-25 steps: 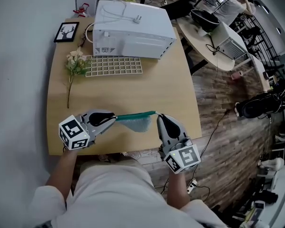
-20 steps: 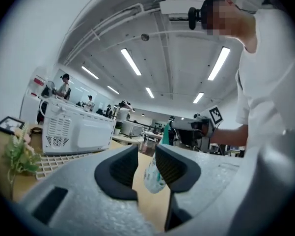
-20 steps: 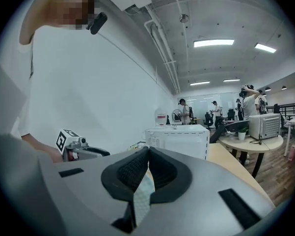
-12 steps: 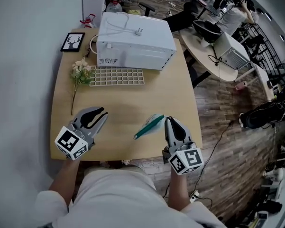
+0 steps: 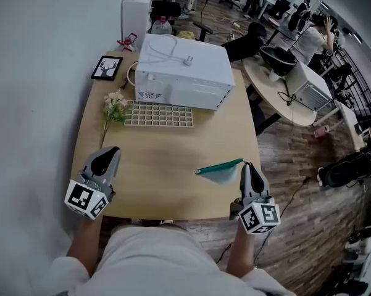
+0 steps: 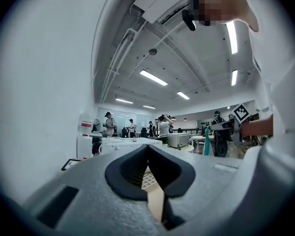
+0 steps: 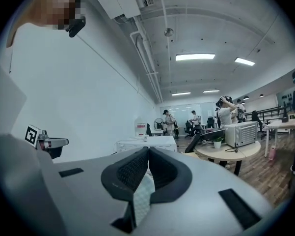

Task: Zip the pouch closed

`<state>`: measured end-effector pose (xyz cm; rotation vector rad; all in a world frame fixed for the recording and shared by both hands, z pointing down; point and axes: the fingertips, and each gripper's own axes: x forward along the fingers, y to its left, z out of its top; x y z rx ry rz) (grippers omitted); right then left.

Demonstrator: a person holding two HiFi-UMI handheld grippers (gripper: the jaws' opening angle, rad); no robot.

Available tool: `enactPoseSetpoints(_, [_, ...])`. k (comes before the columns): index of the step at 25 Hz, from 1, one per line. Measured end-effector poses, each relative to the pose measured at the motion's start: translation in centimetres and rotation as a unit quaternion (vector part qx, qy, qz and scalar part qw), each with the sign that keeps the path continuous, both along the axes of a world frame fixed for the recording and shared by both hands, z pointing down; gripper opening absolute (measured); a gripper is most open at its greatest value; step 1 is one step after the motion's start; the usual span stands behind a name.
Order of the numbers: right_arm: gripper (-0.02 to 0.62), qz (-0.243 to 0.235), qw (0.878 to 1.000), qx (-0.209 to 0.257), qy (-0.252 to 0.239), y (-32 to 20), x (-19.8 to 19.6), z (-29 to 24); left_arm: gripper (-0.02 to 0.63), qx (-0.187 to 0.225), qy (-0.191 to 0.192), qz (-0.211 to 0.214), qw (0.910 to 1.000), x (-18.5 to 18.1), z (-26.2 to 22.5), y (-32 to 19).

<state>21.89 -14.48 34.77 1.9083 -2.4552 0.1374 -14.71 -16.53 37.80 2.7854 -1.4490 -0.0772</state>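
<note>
The pouch (image 5: 223,173) is pale mesh with a teal zipper edge (image 5: 219,166). It hangs over the wooden table (image 5: 166,184) at the right, sticking out leftward from my right gripper (image 5: 245,166). That gripper is shut on the pouch's right end. In the right gripper view the mesh (image 7: 143,195) sits pinched between the jaws of the right gripper (image 7: 148,149). My left gripper (image 5: 110,151) is at the table's left edge, far from the pouch, shut with nothing in it. The left gripper (image 6: 147,145) shows its jaws meeting, and the teal pouch edge (image 6: 206,142) hangs far off to the right.
A white box-shaped appliance (image 5: 185,73) with a cord on top stands at the table's back. In front of it lies a cream grid tray (image 5: 159,114). A flower sprig (image 5: 114,103) and a framed deer picture (image 5: 107,68) are at the back left. A round table (image 5: 284,85) stands to the right.
A second ago both grippers held the pouch stretched between them. The left gripper let go, drew off to the left and shut. The right gripper carried the pouch to the right.
</note>
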Motion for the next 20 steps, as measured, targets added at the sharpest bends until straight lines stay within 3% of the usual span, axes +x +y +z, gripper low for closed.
enactPoseSetpoints(5, [0.011,0.023,0.999,-0.013,0.019,0.5,2.6,0.0,0.014,-0.007,0.004,-0.051,0.9987,-2.7,-0.5,1.0])
enactPoseSetpoints(12, [0.011,0.061,0.998,-0.013,0.027,1.8,5.4,-0.4,0.014,0.003,0.004,-0.084,0.9965,-4.5,-1.9,2.1])
enactPoseSetpoints(20, [0.011,0.062,0.998,-0.002,0.033,2.0,5.1,-1.2,0.014,0.021,0.014,-0.107,0.9939,-5.7,-2.7,2.3])
